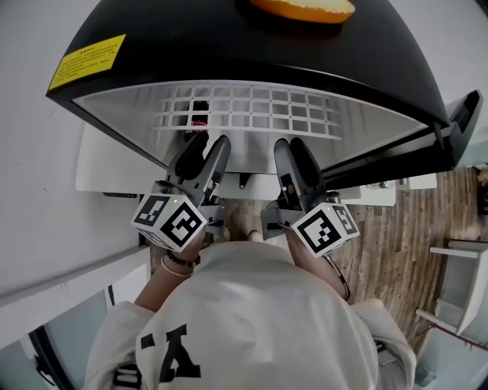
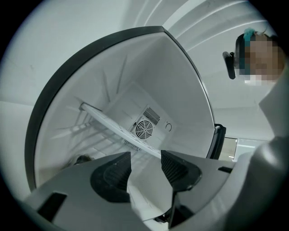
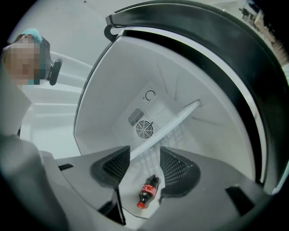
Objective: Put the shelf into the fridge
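The white wire shelf (image 1: 252, 107) lies level inside the open black fridge (image 1: 229, 46). Its front bar crosses the left gripper view (image 2: 113, 124) and the right gripper view (image 3: 176, 119). My left gripper (image 1: 204, 152) and right gripper (image 1: 296, 152) point level at the shelf's front edge, side by side and close to it. In its own view, the left gripper (image 2: 145, 162) stands open with nothing between the jaws. The right gripper (image 3: 144, 158) is open too, and only the fridge floor with a cola bottle (image 3: 148, 191) shows through its gap.
The fridge door (image 1: 465, 122) hangs open at the right. A round fan vent (image 2: 144, 129) sits in the back wall. An orange object (image 1: 305, 9) rests on the fridge top. The cola bottle (image 1: 200, 114) lies under the shelf. Wooden floor (image 1: 389, 244) is below.
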The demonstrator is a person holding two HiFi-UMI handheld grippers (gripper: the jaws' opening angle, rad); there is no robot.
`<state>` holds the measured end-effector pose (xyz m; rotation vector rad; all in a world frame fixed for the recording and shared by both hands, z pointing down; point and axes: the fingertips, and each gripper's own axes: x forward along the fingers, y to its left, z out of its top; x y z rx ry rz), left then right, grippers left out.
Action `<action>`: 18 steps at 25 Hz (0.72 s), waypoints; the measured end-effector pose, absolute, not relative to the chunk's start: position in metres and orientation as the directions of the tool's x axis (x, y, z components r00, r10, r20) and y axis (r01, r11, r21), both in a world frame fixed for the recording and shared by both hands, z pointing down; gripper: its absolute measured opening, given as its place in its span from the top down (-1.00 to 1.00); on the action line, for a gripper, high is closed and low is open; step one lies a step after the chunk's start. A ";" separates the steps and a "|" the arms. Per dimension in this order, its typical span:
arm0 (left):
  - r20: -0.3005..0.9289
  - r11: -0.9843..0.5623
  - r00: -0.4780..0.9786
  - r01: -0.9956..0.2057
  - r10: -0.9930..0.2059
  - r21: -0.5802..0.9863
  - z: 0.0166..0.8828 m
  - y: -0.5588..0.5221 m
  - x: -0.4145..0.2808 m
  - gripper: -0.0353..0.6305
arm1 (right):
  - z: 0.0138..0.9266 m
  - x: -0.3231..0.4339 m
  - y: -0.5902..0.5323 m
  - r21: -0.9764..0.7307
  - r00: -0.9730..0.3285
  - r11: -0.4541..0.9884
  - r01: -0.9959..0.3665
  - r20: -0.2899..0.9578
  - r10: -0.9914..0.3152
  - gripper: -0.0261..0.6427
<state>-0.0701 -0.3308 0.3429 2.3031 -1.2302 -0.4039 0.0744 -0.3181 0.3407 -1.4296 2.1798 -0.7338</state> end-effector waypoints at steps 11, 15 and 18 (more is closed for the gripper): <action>-0.027 -0.607 0.667 -0.659 -0.745 0.444 0.338 -0.294 -0.026 0.81 | 0.329 0.049 -0.286 -0.514 -0.517 0.492 -0.702 -0.107 -0.849 0.79; -0.028 -0.626 0.683 -0.652 -0.730 0.428 0.336 -0.286 -0.013 0.86 | 0.328 0.043 -0.276 -0.496 -0.573 0.545 -0.676 -0.112 -0.812 0.83; -0.028 -0.625 0.678 -0.658 -0.734 0.420 0.336 -0.280 -0.004 0.87 | 0.326 0.048 -0.270 -0.476 -0.594 0.571 -0.670 -0.118 -0.796 0.83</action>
